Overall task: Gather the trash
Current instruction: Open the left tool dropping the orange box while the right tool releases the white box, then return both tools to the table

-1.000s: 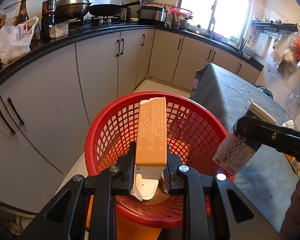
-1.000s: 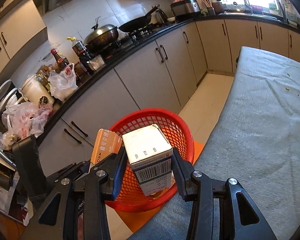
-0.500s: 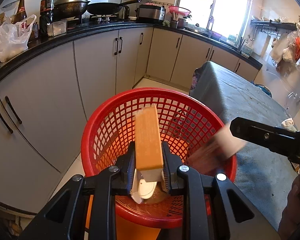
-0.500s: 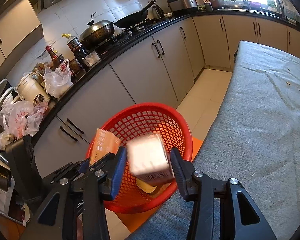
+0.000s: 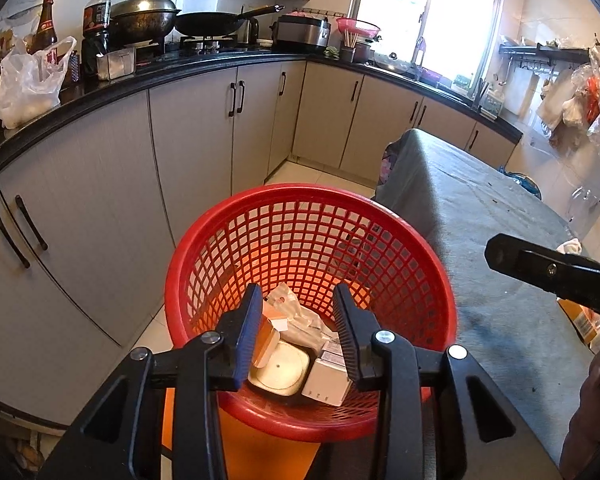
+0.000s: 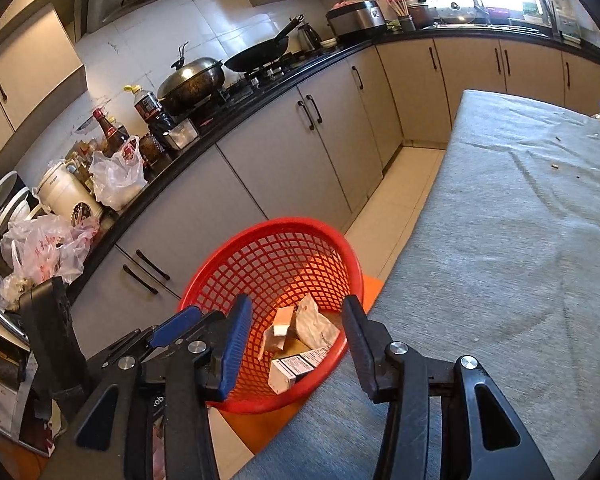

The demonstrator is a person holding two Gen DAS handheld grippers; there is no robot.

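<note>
A red mesh basket [image 5: 300, 204] stands on the floor beside the table; it also shows in the right wrist view [image 6: 260, 240]. Inside lie an orange box [image 5: 269, 334], a white box [image 5: 328, 376], a white lid [image 5: 280, 368] and crumpled wrappers [image 5: 300, 316]. In the right wrist view the white box [image 6: 294, 368] and orange box [image 6: 278, 330] lie at the bottom. My left gripper [image 5: 298, 320] is open and empty above the basket. My right gripper [image 6: 296, 328] is open and empty above the basket's near rim.
A grey-covered table [image 6: 520, 240] runs along the right. Grey kitchen cabinets [image 5: 192, 132] under a black counter with pans, bottles and plastic bags curve around the left. An orange mat [image 5: 260, 456] lies under the basket. A tissue [image 5: 570, 246] lies on the table.
Both grippers opened. The orange box fell from the left gripper and the white box from the right gripper into the basket.
</note>
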